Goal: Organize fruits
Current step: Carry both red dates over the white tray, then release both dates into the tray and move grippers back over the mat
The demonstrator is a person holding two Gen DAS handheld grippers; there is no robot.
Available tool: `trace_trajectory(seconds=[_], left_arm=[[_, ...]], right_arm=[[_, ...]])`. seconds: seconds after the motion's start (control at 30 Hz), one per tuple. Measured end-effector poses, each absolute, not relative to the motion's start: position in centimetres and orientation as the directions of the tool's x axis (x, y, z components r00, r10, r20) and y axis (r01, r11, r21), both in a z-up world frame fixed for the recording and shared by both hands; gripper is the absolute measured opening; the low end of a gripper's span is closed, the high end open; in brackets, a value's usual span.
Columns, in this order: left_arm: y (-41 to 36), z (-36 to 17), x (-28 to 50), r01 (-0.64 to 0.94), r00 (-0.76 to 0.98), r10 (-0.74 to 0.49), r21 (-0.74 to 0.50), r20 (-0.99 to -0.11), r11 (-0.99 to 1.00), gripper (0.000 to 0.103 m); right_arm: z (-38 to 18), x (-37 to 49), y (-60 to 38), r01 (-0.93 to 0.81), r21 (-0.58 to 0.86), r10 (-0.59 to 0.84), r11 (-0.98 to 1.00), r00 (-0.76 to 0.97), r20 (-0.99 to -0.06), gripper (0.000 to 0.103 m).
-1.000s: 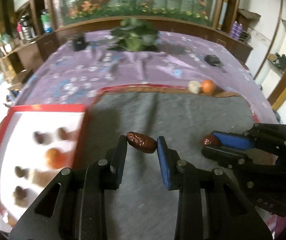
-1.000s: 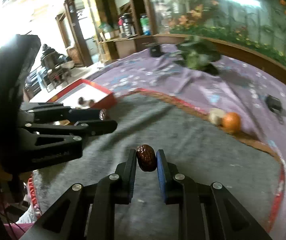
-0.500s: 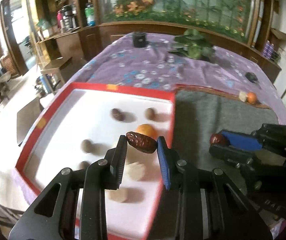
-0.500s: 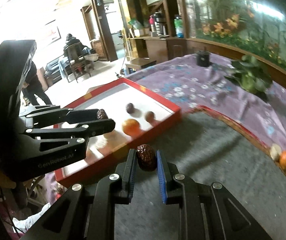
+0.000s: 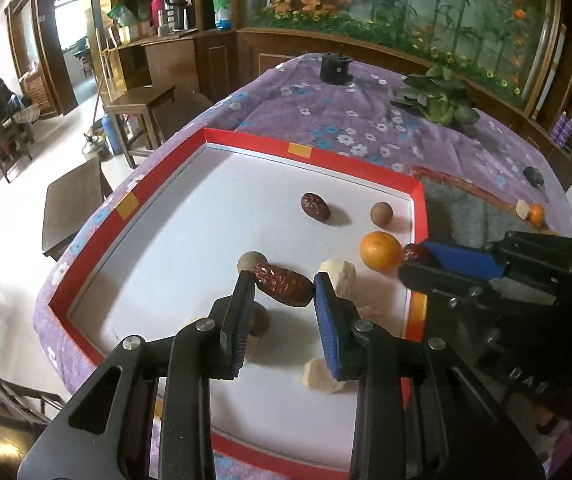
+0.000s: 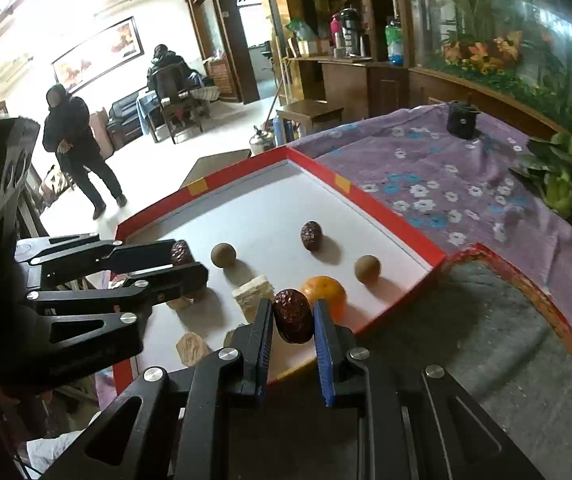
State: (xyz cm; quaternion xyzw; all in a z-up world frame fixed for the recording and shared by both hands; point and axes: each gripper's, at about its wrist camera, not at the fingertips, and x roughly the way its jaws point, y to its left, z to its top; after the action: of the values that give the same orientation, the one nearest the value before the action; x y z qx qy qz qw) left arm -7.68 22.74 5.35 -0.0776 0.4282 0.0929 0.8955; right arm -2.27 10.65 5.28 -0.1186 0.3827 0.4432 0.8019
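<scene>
No label could be read. The left gripper clamped a long red date above the red-rimmed tray; the right gripper clamped a second date over the tray's near edge. Only the right view showed a standing person.

Three red dates show: one lying in the tray at, one in the left jaws, one in the right jaws. Two oranges; two round brown fruits clearly seen; several pale chunks, their exact number unclear.
</scene>
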Motion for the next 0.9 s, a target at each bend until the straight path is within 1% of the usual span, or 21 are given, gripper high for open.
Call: trace_trajectory(seconds=[0.17, 0.27, 0.4, 0.57, 0.67, 0.73, 0.77, 0.8, 0.9], left_arm=[[23.3, 4.9, -6.5, -0.247, 0.616, 0.09, -0.084, -0.782, 0.965, 0.03], [23.7, 4.9, -5.6, -0.264, 0.619, 0.105, -0.081, -0.778, 0.961, 0.03], [24.1, 4.5, -4.0, -0.279, 0.61, 0.115, -0.076, -0.784, 0.957, 0.03], [24.5, 4.2, -2.7, -0.29, 0.603, 0.124, -0.073, -0.788, 0.954, 0.03], [24.4, 3.9, -2.2, -0.292, 0.592, 0.13, -0.061, -0.796, 0.955, 0.03], [24.3, 3.8, -2.0, -0.299, 0.585, 0.142, -0.05, -0.798, 0.953, 0.03], [24.3, 3.7, -2.0, -0.302, 0.583, 0.145, -0.048, -0.8, 0.952, 0.03], [24.3, 3.6, -2.0, -0.305, 0.582, 0.145, -0.05, -0.8, 0.951, 0.03], [24.2, 3.6, -2.1, -0.311, 0.58, 0.159, -0.036, -0.799, 0.95, 0.032]], right_arm=[[4.2, -1.9, 12.0, -0.805, 0.131, 0.595, 0.579, 0.307, -0.743, 0.019], [3.5, -2.0, 12.4, -0.811, 0.106, 0.572, 0.575, 0.306, -0.761, 0.019], [3.3, -1.7, 12.6, -0.814, 0.131, 0.593, 0.565, 0.291, -0.751, 0.019], [3.2, -2.6, 13.0, -0.827, 0.074, 0.559, 0.557, 0.308, -0.77, 0.019], [2.8, -2.6, 12.9, -0.829, 0.091, 0.565, 0.551, 0.29, -0.772, 0.019], [2.8, -2.6, 12.7, -0.829, 0.102, 0.579, 0.55, 0.291, -0.762, 0.022], [2.8, -2.6, 12.5, -0.827, 0.108, 0.583, 0.551, 0.289, -0.759, 0.031], [2.8, -2.6, 12.4, -0.825, 0.116, 0.585, 0.553, 0.286, -0.759, 0.036], [3.2, -2.7, 11.6, -0.821, 0.161, 0.618, 0.547, 0.267, -0.739, 0.036]])
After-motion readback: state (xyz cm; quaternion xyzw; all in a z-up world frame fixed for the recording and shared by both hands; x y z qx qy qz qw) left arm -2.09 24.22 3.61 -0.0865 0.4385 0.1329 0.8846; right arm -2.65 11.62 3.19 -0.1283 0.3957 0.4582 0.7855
